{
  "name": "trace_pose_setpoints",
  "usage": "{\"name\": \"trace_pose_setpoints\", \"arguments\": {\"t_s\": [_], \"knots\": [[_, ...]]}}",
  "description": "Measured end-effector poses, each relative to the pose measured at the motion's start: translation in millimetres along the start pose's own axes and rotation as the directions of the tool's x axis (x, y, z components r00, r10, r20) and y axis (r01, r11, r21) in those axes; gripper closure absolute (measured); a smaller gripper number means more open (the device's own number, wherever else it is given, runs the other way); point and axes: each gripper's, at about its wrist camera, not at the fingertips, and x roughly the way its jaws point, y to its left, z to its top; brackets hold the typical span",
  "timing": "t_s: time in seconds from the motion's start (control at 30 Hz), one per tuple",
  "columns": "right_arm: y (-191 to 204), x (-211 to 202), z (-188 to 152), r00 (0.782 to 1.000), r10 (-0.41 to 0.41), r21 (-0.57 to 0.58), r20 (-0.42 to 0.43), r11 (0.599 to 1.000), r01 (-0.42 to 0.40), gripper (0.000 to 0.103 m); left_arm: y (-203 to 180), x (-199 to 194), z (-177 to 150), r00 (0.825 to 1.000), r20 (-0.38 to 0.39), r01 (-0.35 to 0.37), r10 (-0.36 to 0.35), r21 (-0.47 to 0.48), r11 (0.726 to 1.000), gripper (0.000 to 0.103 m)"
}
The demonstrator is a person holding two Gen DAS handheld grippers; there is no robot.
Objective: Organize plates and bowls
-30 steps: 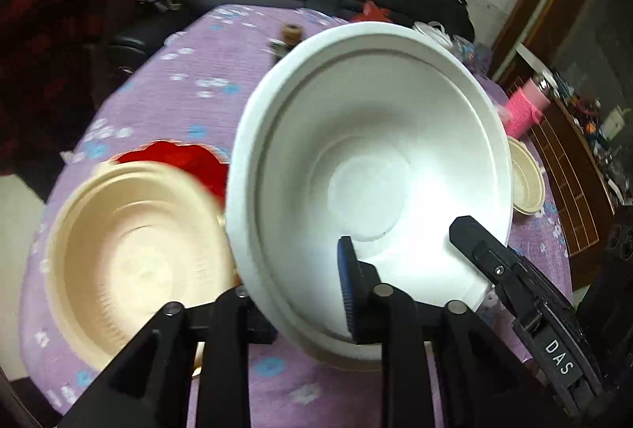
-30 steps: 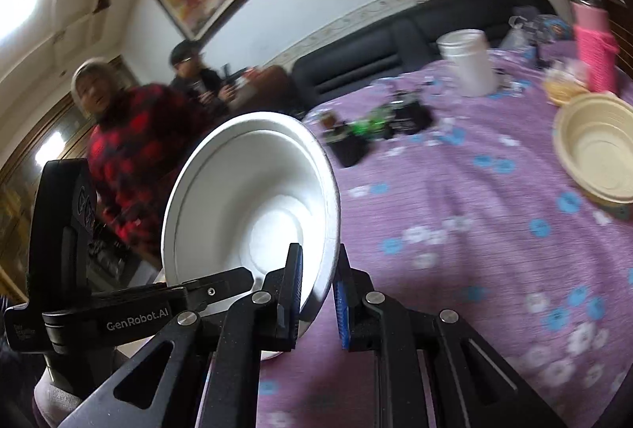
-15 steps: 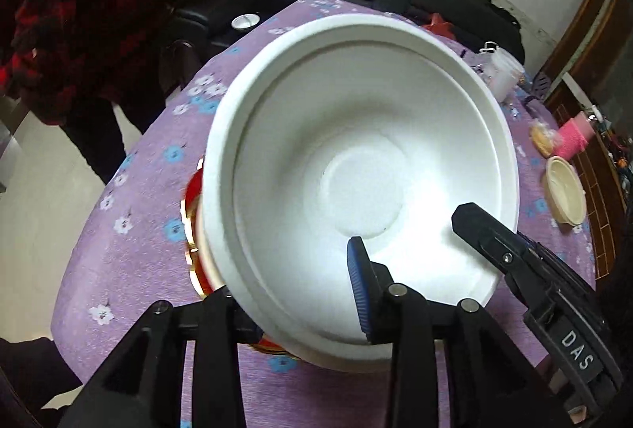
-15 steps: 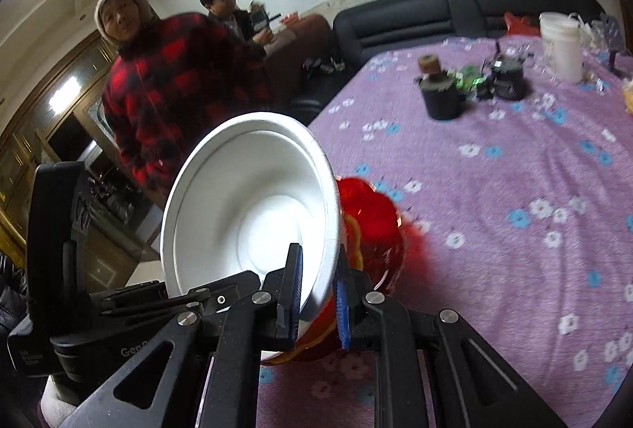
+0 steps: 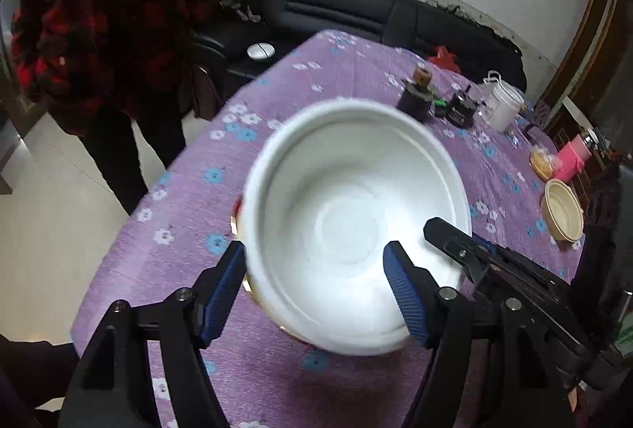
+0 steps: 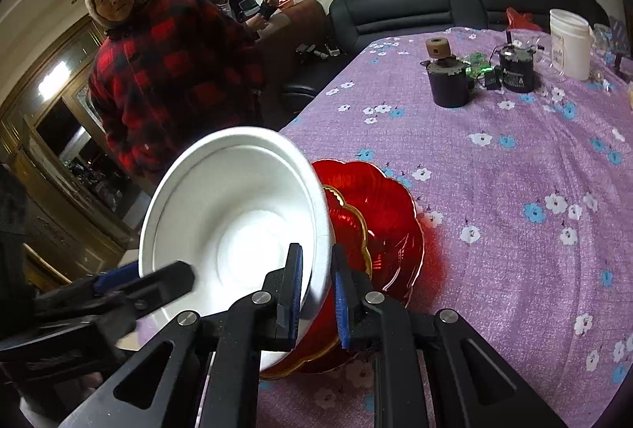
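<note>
Right gripper (image 6: 316, 293) straddles white bowl's (image 6: 237, 214) rim.

Both grippers working at one white bowl, near table edge.

Left gripper (image 5: 316, 285) is standing with jaws spread wide, blue pads (image 5: 403, 289) either side of the bowl's (image 5: 348, 230) near rim, apparently not pressing it. Right gripper (image 6: 316, 293) is pinching the rim (image 6: 316, 285) between nearly closed pads, its fingertip (image 5: 447, 234) reaching in from the right in the left wrist view.
</note>
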Motion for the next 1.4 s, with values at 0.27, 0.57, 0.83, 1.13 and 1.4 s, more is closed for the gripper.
{"name": "trace_pose_setpoints", "arguments": {"t_s": [0.27, 0.57, 0.83, 1.13, 1.4], "knots": [[30, -3, -7, 0.985, -0.141, -0.179, 0.102, 0.971, 0.158, 0.037, 17, -21, -2, 0.996, 0.082, 0.034, -0.03, -0.056, 0.998, 0.029], [29, -42, -2, 0.97, -0.124, -0.133, 0.21, 0.979, 0.154, 0.027, 39, -28, -8, 0.992, 0.108, 0.071, -0.057, -0.124, 0.99, 0.025], [-6, -62, -17, 0.971, -0.167, -0.021, 0.172, 0.985, 0.173, 0.026, 55, -26, -19, 0.994, 0.105, 0.03, -0.014, -0.146, 0.989, 0.025], [-10, -32, -29, 0.98, -0.173, -0.004, 0.097, 0.985, 0.174, 0.026, 18, 12, -33, 0.997, 0.043, -0.068, 0.069, -0.003, 0.998, 0.025], [-15, -54, -30, 0.972, -0.174, 0.022, 0.158, 0.985, 0.173, 0.026, 25, -25, -33, 0.986, 0.139, -0.082, 0.089, -0.051, 0.995, 0.024]]}}
